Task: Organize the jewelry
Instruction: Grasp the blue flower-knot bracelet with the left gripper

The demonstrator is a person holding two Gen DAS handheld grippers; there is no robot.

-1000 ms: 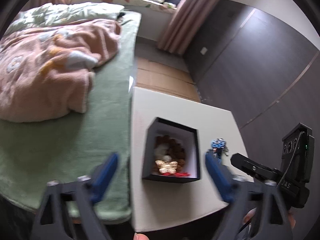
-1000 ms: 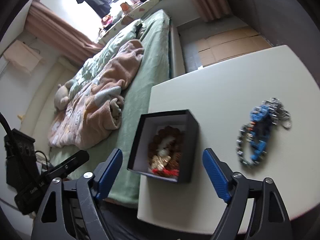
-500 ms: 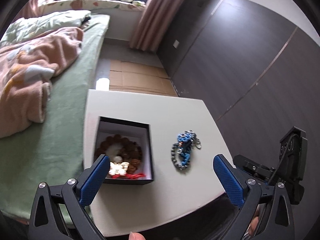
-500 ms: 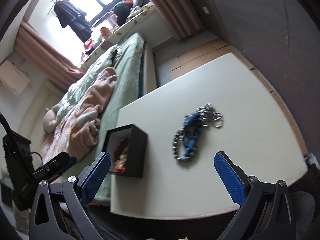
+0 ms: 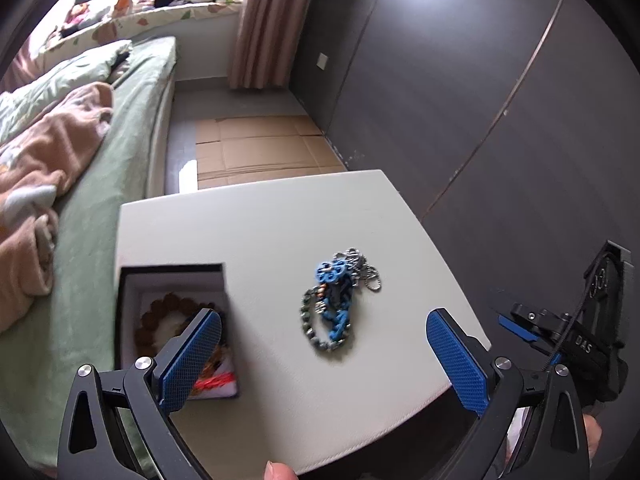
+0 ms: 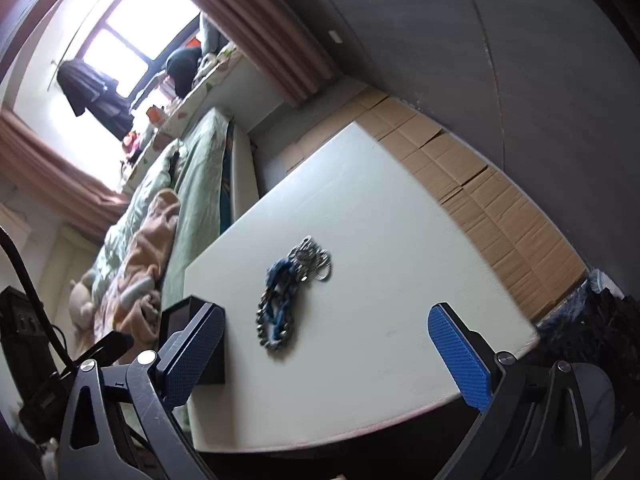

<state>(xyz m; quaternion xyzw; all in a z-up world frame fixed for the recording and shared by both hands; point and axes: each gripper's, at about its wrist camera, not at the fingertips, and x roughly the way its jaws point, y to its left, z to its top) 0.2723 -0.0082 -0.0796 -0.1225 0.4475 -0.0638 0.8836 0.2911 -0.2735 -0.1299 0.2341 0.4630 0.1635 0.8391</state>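
Observation:
A tangle of blue, grey and silver jewelry (image 5: 335,300) lies in the middle of the white table (image 5: 256,232); it also shows in the right wrist view (image 6: 289,292). A black open box (image 5: 172,280) with a brown bead bracelet (image 5: 160,312) inside stands at the table's left edge, partly hidden by my left finger; the right wrist view shows its side (image 6: 184,312). My left gripper (image 5: 320,360) is open and empty, above the table's near edge. My right gripper (image 6: 324,360) is open and empty, also short of the jewelry.
A bed with a green sheet (image 5: 100,208) and a pink blanket (image 5: 40,160) runs along the table's left side. Flattened cardboard (image 5: 260,148) lies on the floor beyond the table. A dark wall (image 5: 480,80) stands to the right. The right gripper's body shows in the left wrist view (image 5: 580,340).
Both grippers swung right, from over the box toward the loose jewelry. Both jaws opened wider. The jewelry and box have not moved.

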